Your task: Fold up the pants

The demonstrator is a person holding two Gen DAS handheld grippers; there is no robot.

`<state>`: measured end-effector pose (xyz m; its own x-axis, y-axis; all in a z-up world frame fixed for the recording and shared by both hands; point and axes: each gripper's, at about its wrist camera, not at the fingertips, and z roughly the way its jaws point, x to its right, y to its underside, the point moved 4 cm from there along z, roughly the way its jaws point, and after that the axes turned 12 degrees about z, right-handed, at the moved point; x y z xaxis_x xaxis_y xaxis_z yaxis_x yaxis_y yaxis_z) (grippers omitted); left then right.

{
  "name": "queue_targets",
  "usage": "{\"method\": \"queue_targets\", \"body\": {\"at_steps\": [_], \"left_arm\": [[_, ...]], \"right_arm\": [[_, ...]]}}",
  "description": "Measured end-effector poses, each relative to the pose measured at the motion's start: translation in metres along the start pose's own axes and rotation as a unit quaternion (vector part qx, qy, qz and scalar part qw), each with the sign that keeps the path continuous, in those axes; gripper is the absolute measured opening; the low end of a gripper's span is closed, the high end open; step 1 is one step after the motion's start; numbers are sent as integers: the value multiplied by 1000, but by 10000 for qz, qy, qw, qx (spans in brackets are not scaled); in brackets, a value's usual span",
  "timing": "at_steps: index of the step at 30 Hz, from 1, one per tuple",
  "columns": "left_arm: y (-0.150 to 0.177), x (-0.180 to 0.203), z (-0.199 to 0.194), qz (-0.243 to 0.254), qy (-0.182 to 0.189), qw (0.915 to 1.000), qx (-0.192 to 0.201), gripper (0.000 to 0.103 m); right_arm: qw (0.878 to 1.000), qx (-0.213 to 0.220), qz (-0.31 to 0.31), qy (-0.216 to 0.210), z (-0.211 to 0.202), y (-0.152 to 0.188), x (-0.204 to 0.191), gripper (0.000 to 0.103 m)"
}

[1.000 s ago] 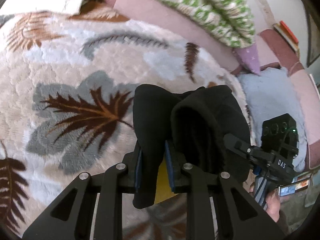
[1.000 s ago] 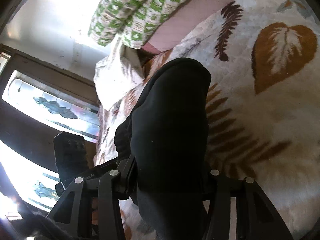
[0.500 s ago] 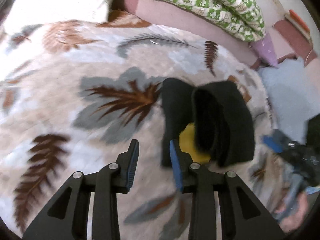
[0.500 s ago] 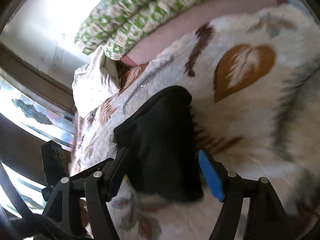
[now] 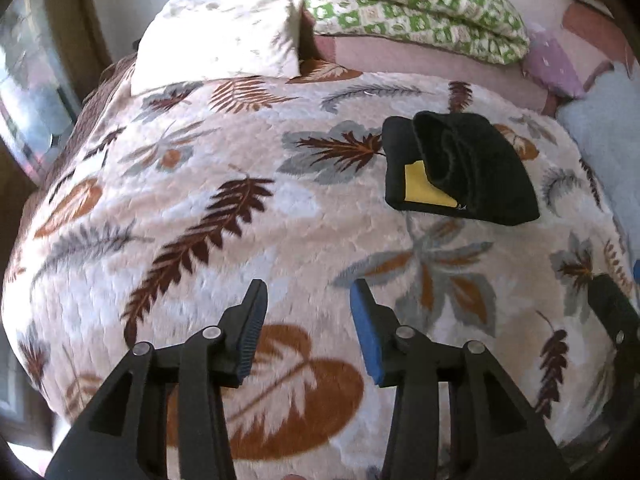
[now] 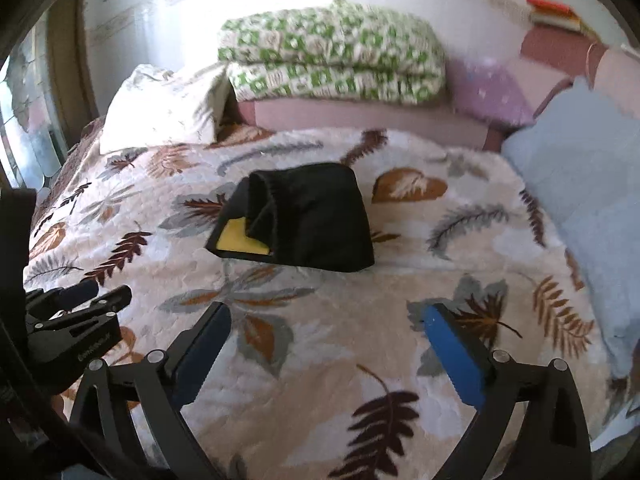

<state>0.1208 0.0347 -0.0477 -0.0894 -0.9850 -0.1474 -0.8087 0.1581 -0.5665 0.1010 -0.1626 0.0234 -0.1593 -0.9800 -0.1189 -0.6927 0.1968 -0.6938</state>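
The black pants (image 5: pixel 472 168) (image 6: pixel 312 220) lie folded in a compact bundle on the leaf-patterned bedspread (image 5: pixel 224 216) (image 6: pixel 360 320), with a yellow patch (image 5: pixel 424 184) (image 6: pixel 240 238) showing at the open edge. My left gripper (image 5: pixel 306 296) hovers well short of the bundle, its jaws opening with nothing between them. My right gripper (image 6: pixel 324 320) hangs back from the bundle too, its jaws opening wide and empty. The left gripper also shows at the left edge of the right wrist view (image 6: pixel 76 300).
A white pillow (image 5: pixel 224 44) (image 6: pixel 160 108) and a green-checked folded quilt (image 5: pixel 412 4) (image 6: pixel 332 56) lie at the head of the bed. A light blue blanket (image 6: pixel 580 200) covers the right side. A window (image 5: pixel 24 92) is at the left.
Both grippers let go of the black pants and drew back and up from them. The bundle now lies alone on the bedspread, and both pairs of jaws have spread wider.
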Motion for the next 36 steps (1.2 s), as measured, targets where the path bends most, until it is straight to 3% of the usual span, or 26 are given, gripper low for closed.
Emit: {"method": "queue_targets", "body": {"at_steps": [6,19,36], "left_arm": [[12,-2,-16,-224,-73,9997,101,41],[13,24,-43,209,-47,9988,434,41],[7,29,-57,424,-87,9962,753,41]], "right_arm": [[9992,388,60,-26,-30,5,-2,99],[9994,328,76,7,-39,18,11,99],[9993,353,127,33,-43,15,20,99]]}}
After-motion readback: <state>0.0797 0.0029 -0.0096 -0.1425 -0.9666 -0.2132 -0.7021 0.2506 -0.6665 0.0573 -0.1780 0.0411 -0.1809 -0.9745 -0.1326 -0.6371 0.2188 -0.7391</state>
